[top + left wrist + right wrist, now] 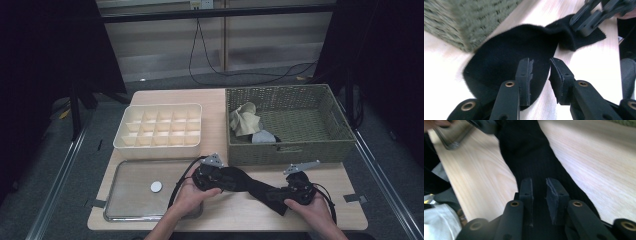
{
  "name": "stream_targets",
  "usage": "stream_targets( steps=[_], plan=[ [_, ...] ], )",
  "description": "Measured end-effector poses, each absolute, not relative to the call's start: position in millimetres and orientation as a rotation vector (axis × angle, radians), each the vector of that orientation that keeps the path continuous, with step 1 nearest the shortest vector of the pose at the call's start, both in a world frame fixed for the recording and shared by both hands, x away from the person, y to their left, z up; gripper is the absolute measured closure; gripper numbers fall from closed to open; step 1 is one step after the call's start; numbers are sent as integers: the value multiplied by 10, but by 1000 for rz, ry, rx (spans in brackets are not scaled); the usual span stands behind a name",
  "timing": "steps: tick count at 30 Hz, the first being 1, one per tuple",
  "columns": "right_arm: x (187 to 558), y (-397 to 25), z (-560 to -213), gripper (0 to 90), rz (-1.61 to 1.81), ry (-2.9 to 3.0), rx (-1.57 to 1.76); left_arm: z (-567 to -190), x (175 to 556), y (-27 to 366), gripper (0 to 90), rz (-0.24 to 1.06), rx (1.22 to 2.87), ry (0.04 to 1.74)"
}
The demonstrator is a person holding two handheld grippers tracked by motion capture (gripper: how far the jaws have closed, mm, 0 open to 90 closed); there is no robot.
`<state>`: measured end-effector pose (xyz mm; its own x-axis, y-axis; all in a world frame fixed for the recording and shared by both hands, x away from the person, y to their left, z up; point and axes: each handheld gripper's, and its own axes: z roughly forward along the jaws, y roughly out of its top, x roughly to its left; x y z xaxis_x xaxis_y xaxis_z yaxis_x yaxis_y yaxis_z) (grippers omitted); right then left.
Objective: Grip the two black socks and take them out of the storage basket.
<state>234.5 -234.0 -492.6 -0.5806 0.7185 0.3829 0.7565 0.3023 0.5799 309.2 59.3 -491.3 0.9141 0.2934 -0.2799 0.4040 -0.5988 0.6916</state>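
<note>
High view shows a black sock point(252, 186) lying flat on the wooden table point(225, 210) in front of the woven basket point(287, 150), stretched between the left gripper point(216, 176) and right gripper point(295, 190), each with jaws spread slightly apart over the fabric.

I see bare pale wooden tabletop point(227, 210) along the lower centre of the high view, enough for a gripper to pass. Just above it the tall olive woven basket point(287, 152) walls off the upper right, its near side close behind the long black cloth sock point(250, 184) lying across the middle. At upper left the cream plastic divided organiser box point(158, 147) blocks the way; below it the shallow clear tray point(125, 207) fills the lower left corner.
</note>
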Motion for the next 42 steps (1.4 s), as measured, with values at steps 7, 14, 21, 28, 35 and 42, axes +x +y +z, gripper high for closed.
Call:
stream_targets(
  steps=[7,14,21,28,35,42],
  plan=[
    [2392,-2247,-4777,696,-1275,-2492,-1342,-4992,3029,477,756,-191,2293,459],
    [2561,-2133,-4641,673,-1313,-2524,-1296,-4984,2932,378,825,-201,2323,387],
    [2783,-1925,-4659,621,-1272,-2548,-1253,-4990,2931,404,855,-218,2325,368],
    [2952,-1793,-4768,611,-1216,-2581,-1273,-5000,2926,418,854,-232,2312,365],
    [2962,-1787,-4804,877,-1228,-2563,-1267,-4965,2933,424,834,-246,2332,359],
    [2916,-1859,-4630,880,-1351,-2527,-1294,-4941,2938,438,824,-284,2259,405]
  ],
)
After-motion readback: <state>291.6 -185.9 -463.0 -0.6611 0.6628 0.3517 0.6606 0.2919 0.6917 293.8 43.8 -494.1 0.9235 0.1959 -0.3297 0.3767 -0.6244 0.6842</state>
